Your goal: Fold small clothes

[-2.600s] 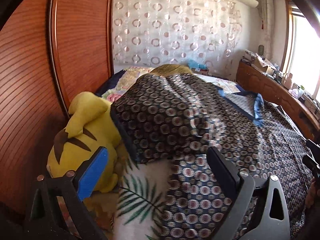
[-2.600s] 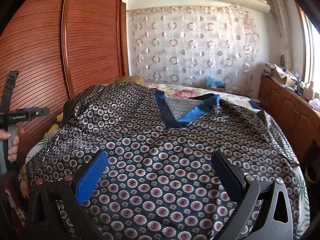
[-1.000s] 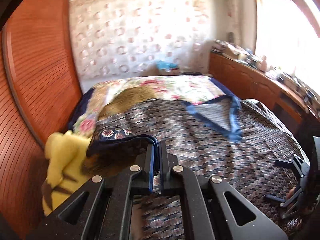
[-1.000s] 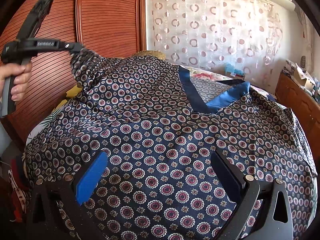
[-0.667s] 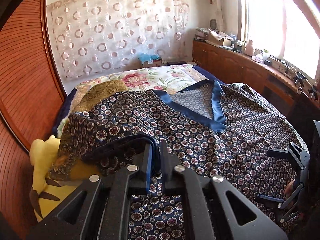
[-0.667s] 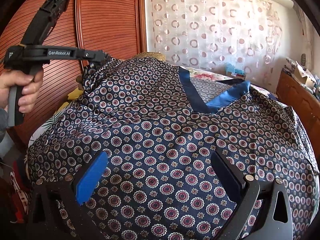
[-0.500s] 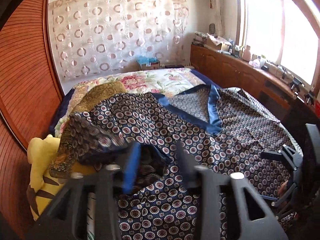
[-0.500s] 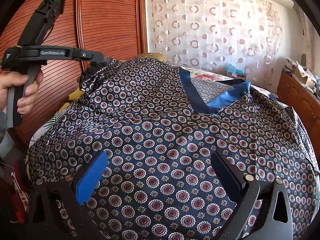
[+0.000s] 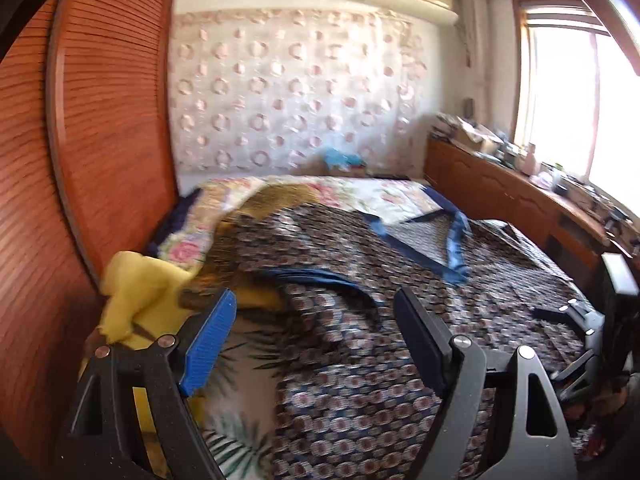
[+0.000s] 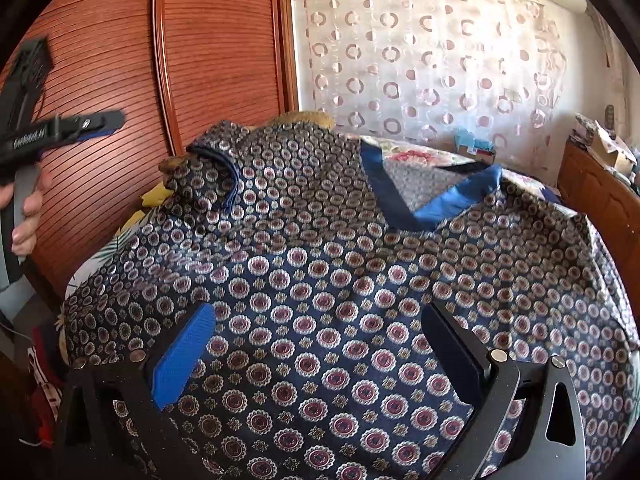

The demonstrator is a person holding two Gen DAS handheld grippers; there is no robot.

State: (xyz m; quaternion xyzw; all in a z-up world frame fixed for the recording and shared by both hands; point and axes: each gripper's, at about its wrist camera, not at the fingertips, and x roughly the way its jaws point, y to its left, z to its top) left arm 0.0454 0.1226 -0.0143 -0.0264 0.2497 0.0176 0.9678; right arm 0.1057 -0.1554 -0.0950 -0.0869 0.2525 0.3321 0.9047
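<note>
- Patterned garment (image 10: 360, 288) lies spread over the bed (image 9: 376, 196), one sleeve (image 10: 216, 168) folded inward.
- Left gripper (image 9: 316, 328): jaws opening, nothing between them.
- Right gripper (image 10: 316, 344): jaws wide, empty above the cloth.

Motion blur smears the patterned garment (image 9: 360, 360) between the left gripper's (image 9: 316, 336) opening jaws; the yellow plush toy (image 9: 136, 296) beside it blurs too. The garment's near hem runs off the frame below the right gripper (image 10: 320, 344).

Both grippers, left gripper (image 9: 314, 338) and right gripper (image 10: 318, 344), are black frames with silver screws, one blue ribbed pad and one black pad.
</note>
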